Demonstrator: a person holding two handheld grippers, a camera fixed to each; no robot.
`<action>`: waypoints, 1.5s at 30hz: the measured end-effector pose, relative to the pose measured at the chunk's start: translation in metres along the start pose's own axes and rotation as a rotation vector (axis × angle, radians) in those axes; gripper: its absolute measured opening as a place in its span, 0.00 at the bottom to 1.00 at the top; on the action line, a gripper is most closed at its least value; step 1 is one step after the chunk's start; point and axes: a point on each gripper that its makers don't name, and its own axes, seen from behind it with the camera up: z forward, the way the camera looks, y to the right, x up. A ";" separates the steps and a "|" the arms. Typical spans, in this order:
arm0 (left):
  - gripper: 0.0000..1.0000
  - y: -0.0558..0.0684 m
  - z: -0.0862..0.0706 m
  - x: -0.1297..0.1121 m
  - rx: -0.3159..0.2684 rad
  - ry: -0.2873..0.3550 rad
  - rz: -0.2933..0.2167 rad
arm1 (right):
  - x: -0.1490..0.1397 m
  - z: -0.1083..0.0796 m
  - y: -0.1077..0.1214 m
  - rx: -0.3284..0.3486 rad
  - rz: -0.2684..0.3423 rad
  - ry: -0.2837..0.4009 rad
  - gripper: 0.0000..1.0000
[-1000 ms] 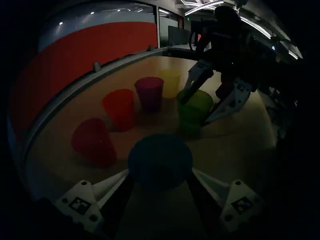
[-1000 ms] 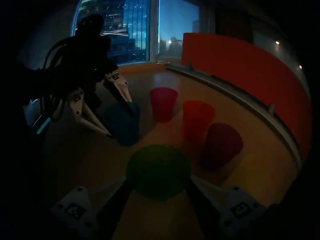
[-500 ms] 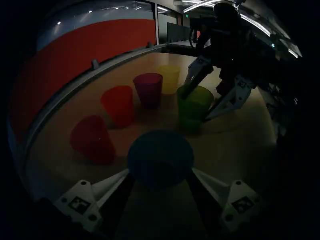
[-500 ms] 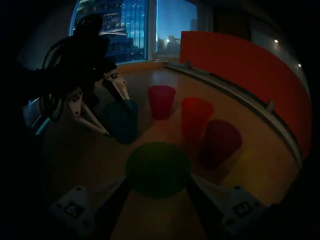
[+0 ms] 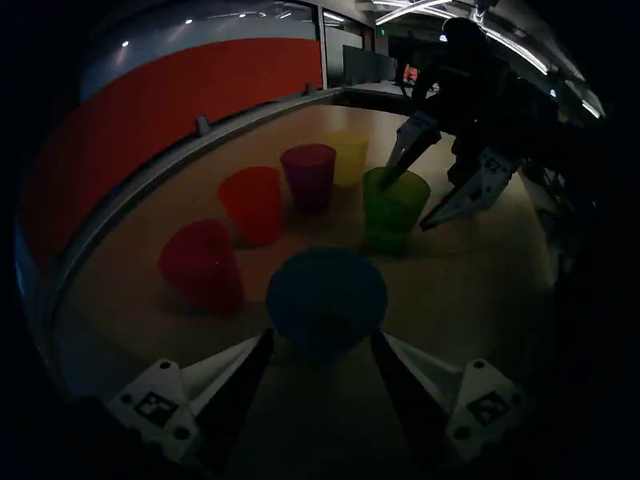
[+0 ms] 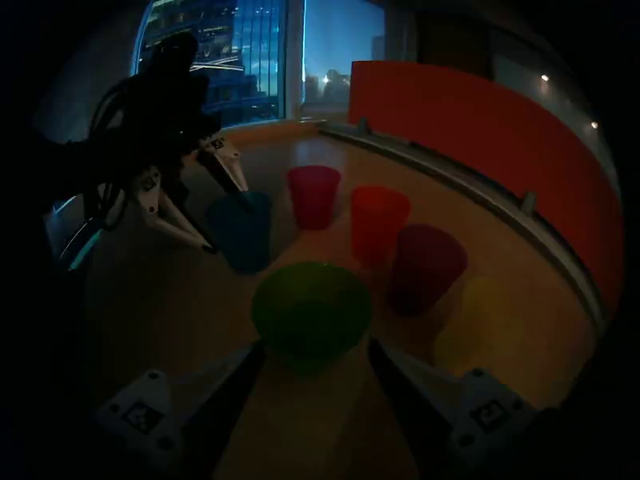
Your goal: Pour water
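Left gripper (image 5: pixel 322 334) clamps blue cup (image 5: pixel 326 292), right gripper (image 6: pixel 314 345) clamps green cup (image 6: pixel 310 304); both probably light, slick, squeezable plastic, so grip mid-wall gently.

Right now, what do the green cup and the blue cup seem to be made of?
The green cup looks like smooth translucent plastic: light glows through its wall. The blue cup is probably the same plastic, but dim light leaves its finish unclear.
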 end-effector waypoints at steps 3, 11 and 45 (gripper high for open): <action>0.89 0.001 -0.006 -0.004 0.011 -0.002 0.000 | -0.003 -0.007 0.000 -0.014 0.008 0.005 0.97; 0.90 0.001 -0.028 -0.011 0.055 0.017 -0.041 | -0.009 -0.031 0.001 -0.060 0.034 0.031 0.97; 0.90 -0.029 -0.113 0.012 0.390 0.367 -0.292 | 0.037 -0.117 0.049 -0.441 0.204 0.352 0.99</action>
